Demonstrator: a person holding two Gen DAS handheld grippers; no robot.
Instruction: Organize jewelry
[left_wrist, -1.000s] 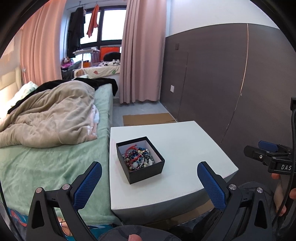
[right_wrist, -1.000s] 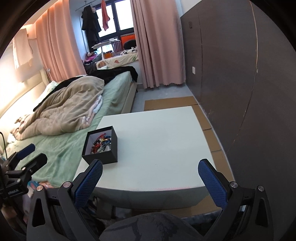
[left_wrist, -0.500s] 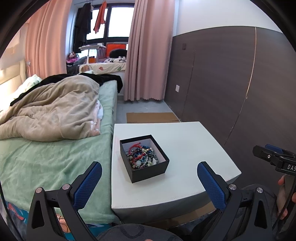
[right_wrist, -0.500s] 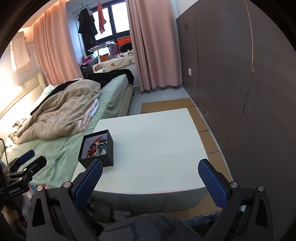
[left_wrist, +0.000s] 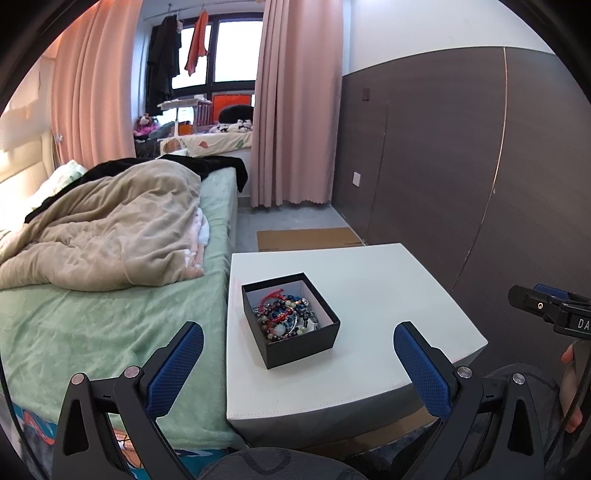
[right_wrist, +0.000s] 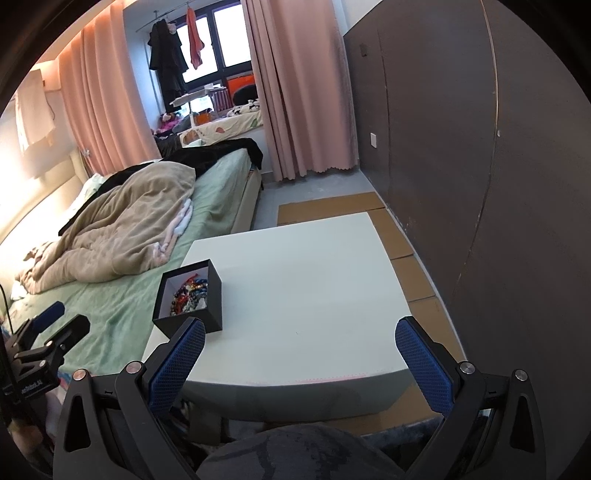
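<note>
A black open box (left_wrist: 291, 319) with a white lining sits on the left part of a white table (left_wrist: 388, 295). It holds a tangle of beaded bracelets and red cords (left_wrist: 286, 314). My left gripper (left_wrist: 297, 334) is open and empty, held before the table's near edge with the box between its fingers in view. My right gripper (right_wrist: 301, 332) is open and empty, near the table's front edge; the box (right_wrist: 192, 297) is ahead to its left. The right gripper also shows in the left wrist view (left_wrist: 546, 308), and the left gripper in the right wrist view (right_wrist: 48, 328).
A bed with green sheet (left_wrist: 92, 325) and beige duvet (left_wrist: 110, 229) stands against the table's left side. A dark panelled wall (left_wrist: 461, 166) runs along the right. Cardboard sheets (right_wrist: 406, 266) lie on the floor between table and wall. Pink curtains (left_wrist: 295, 110) hang behind.
Both grippers have moved nearer to the table and risen a little, so the box looks larger. Both stay open and empty. The box has not moved.
</note>
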